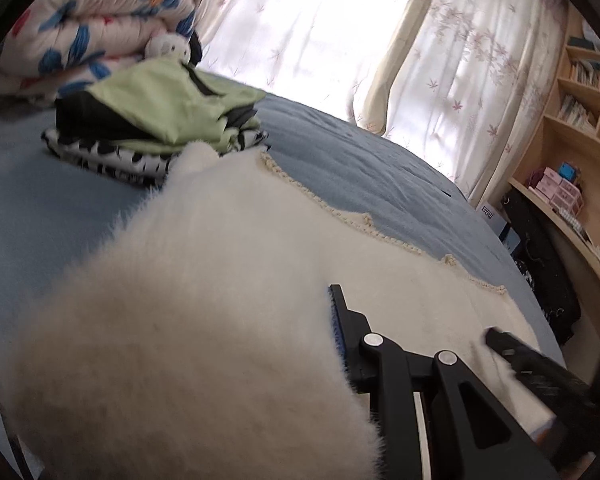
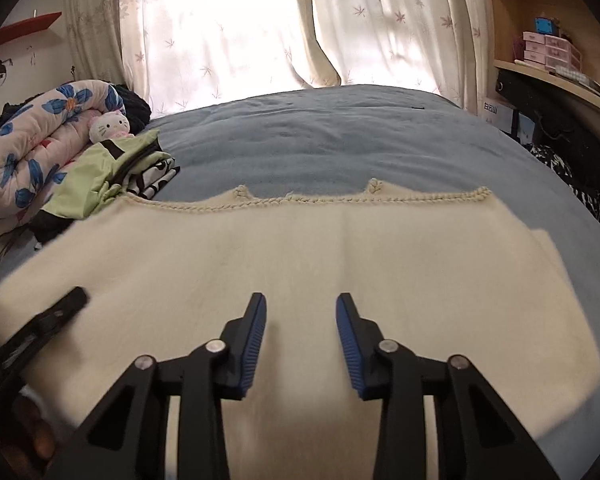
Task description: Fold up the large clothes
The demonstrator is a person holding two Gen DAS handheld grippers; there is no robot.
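Cream sweater (image 2: 300,248) spread flat on bed (image 2: 340,140); near-left edge held raised by left claw (image 1: 332,320); right claw (image 2: 301,320) kept wide, empty; folding barely begun.

left gripper (image 1: 332,320) half buried under fluffy white garment (image 1: 180,300), bookshelf (image 1: 580,92) cropped

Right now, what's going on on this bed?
A person is folding a cream fluffy sweater spread on a blue bedspread, with a handheld tool in each hand. The left tool is clamped on a fold of the sweater, which bulges up in front of its camera. The right tool hovers over the flat middle of the sweater, jaws apart, gripping nothing. A pile of folded clothes, light green on top, sits beside a rolled floral quilt at the back left.
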